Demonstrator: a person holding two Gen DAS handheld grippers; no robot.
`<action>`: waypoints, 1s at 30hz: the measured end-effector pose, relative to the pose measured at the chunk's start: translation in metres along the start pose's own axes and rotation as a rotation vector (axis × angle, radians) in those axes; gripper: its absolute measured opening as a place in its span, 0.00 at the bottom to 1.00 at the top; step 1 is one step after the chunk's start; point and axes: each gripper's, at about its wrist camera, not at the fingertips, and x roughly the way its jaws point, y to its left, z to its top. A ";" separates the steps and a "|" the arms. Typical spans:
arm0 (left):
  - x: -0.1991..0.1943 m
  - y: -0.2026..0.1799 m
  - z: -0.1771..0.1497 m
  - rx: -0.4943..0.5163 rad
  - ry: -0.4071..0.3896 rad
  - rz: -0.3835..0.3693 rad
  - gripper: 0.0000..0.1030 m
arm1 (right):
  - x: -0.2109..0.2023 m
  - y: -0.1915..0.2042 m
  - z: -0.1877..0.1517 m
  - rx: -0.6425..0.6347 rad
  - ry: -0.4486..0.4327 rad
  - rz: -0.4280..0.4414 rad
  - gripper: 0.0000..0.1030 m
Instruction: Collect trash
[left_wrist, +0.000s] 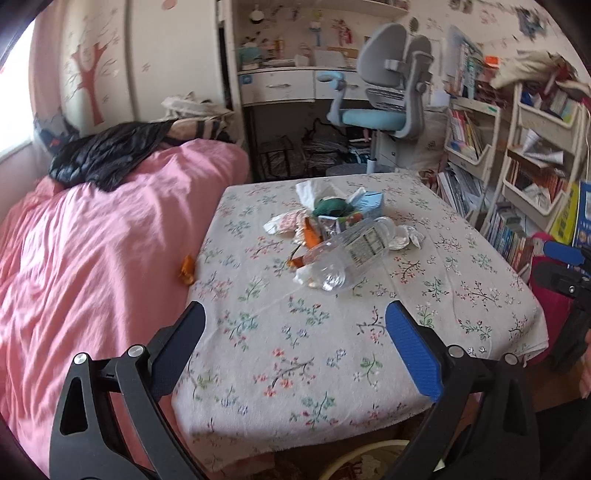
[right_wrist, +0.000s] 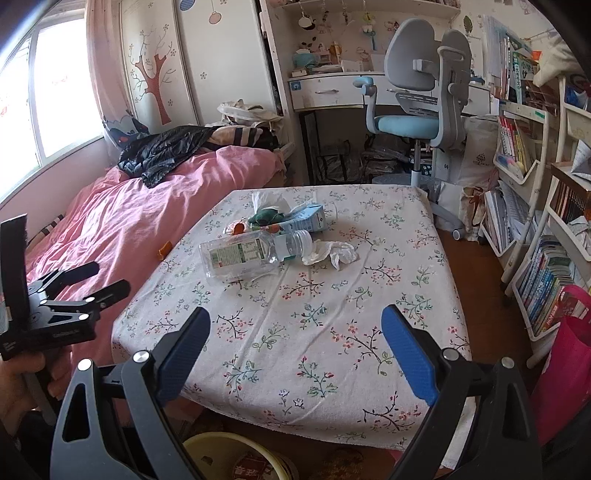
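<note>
A heap of trash lies on the table's floral cloth (left_wrist: 295, 354): a clear plastic bottle (left_wrist: 343, 254) on its side, a crumpled white tissue (right_wrist: 332, 253), a blue and white carton (right_wrist: 306, 219), a green lump (right_wrist: 266, 216) and orange wrappers (left_wrist: 310, 232). One orange scrap (right_wrist: 165, 249) rests on the pink bedcover beside the table. My left gripper (left_wrist: 295, 314) hangs open above the near part of the table, well short of the heap. My right gripper (right_wrist: 295, 315) is open too, at a similar distance, and nothing is between either pair of fingers.
A pink bed (left_wrist: 92, 258) with a black bag (left_wrist: 107, 151) borders the table's left side. A yellowish round bin (right_wrist: 236, 454) stands on the floor under the near edge. Bookshelves (right_wrist: 524, 184) and a pink bag (right_wrist: 569, 362) line the right. A grey and blue chair (right_wrist: 417, 110) stands behind.
</note>
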 end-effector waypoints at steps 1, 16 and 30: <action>0.008 -0.010 0.009 0.056 -0.003 0.003 0.92 | 0.000 -0.004 0.000 0.010 0.001 0.008 0.88; 0.156 -0.129 0.043 0.607 0.243 0.113 0.56 | 0.009 -0.056 0.009 0.187 0.007 0.074 0.88; 0.056 -0.021 0.040 -0.020 0.155 -0.140 0.50 | 0.088 -0.054 0.028 0.079 0.153 0.067 0.88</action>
